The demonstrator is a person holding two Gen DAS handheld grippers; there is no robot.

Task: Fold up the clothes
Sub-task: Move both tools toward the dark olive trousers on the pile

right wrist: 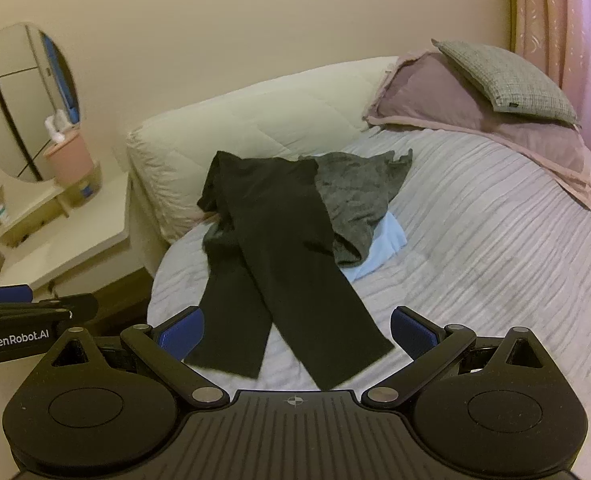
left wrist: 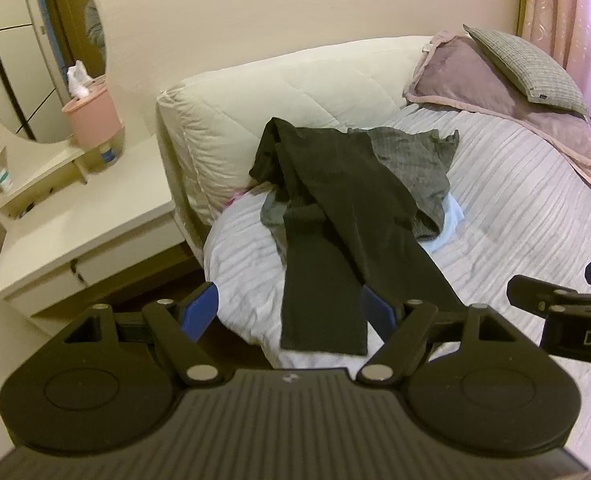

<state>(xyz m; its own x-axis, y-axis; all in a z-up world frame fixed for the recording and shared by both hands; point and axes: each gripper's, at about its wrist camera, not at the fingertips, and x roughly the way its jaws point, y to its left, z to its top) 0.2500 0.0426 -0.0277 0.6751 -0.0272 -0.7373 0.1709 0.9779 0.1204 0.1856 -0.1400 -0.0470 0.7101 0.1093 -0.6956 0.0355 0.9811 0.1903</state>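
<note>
Black trousers (left wrist: 327,216) (right wrist: 279,248) lie spread on the bed, waist toward the headboard, both legs running down toward me and crossing slightly. A grey garment (left wrist: 415,164) (right wrist: 355,192) lies bunched under their right side, on a pale blue cloth (right wrist: 383,244). My left gripper (left wrist: 291,310) hovers open above the left leg hem, holding nothing. My right gripper (right wrist: 297,334) is open too, above both leg hems, with nothing between its blue pads (right wrist: 411,332). Each gripper shows at the edge of the other's view.
The bed (right wrist: 495,260) has a white ribbed cover, a cream padded headboard (left wrist: 295,80), and mauve and grey pillows (left wrist: 515,76) at back right. A white dresser (left wrist: 75,236) with an oval mirror and a pink tub stands left of the bed. Pink curtains hang at right.
</note>
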